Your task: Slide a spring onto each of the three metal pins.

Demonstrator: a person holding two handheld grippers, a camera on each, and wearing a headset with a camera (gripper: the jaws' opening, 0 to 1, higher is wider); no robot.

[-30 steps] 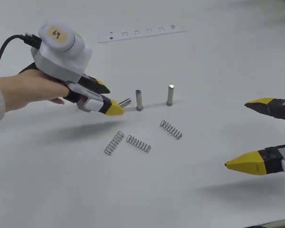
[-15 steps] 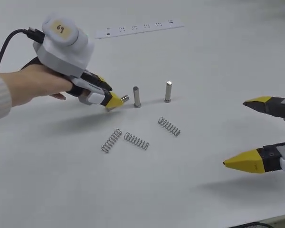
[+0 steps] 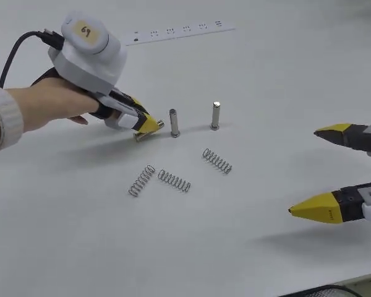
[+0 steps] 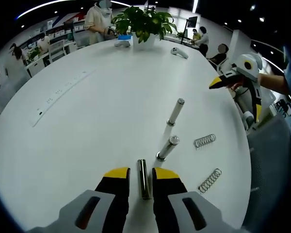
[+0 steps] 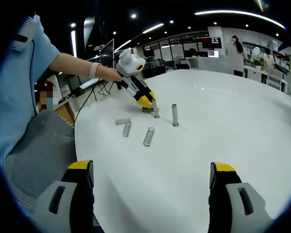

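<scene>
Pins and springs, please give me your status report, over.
Left gripper straddles lying pin, grip unclear. Right gripper open, empty. Two pins upright, three springs loose. Nothing in the way.

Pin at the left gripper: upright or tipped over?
Tipped: the pin lies flat on the table, between the jaws of the left gripper.

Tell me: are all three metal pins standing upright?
No: the far pin and the middle pin stand upright, but the near pin lies flat between the jaws of the left gripper.

One shiny pin [image 4: 144,178] is lying flat between the left fingers [image 4: 117,174]. Two pins [image 4: 167,148] [image 4: 175,112] are standing just beyond, with three springs [image 3: 141,180] [image 3: 174,180] [image 3: 217,160] lying nearby.
</scene>
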